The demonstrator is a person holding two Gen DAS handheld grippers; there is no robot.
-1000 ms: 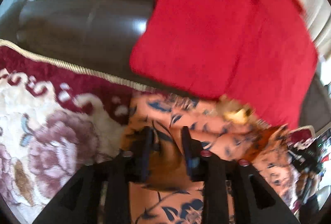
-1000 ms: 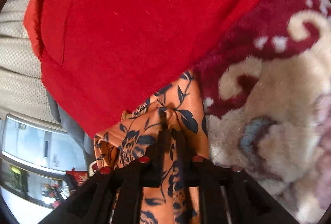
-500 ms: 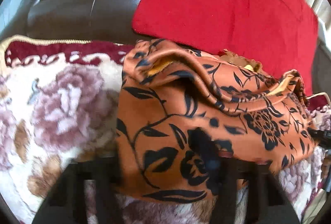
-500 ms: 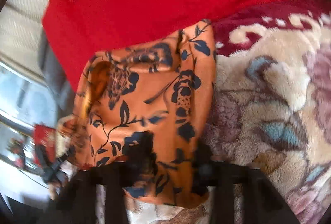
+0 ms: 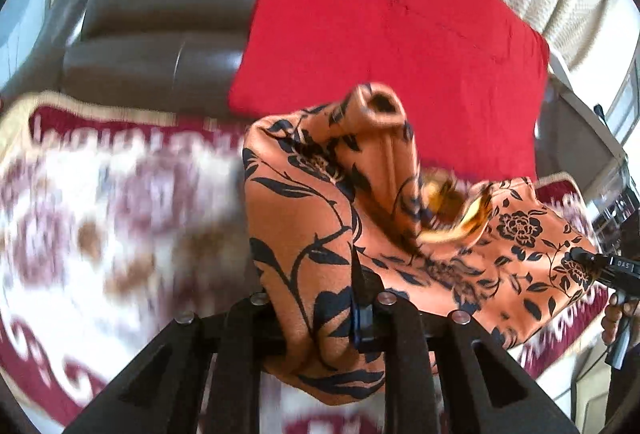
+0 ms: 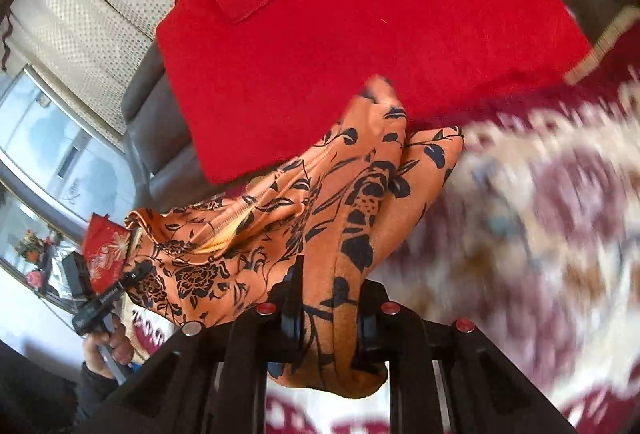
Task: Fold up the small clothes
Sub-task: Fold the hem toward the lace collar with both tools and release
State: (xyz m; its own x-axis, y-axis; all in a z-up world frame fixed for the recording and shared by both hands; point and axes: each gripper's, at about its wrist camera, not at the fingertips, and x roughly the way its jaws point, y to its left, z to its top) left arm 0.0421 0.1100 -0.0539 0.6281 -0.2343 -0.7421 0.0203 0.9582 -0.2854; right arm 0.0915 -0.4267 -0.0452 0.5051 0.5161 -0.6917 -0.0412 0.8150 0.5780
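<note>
Left claw (image 5: 320, 308) and right claw (image 6: 326, 308) each clamp tight, fingers pointing forward.

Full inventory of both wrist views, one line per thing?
Floral garment: one, orange with dark blue-black print, bunched on the rug, pinched at both ends.
Red garment: one, red, flat on the sofa behind the floral one.
Sofa: one, dark brown leather, at the back.
Rug: one, cream and maroon floral, under the floral garment.
Curtain: cream, textured, beside the sofa.
Left hand-held gripper: black, shut on the floral garment.
Right hand-held gripper: black, shut on the floral garment.
</note>
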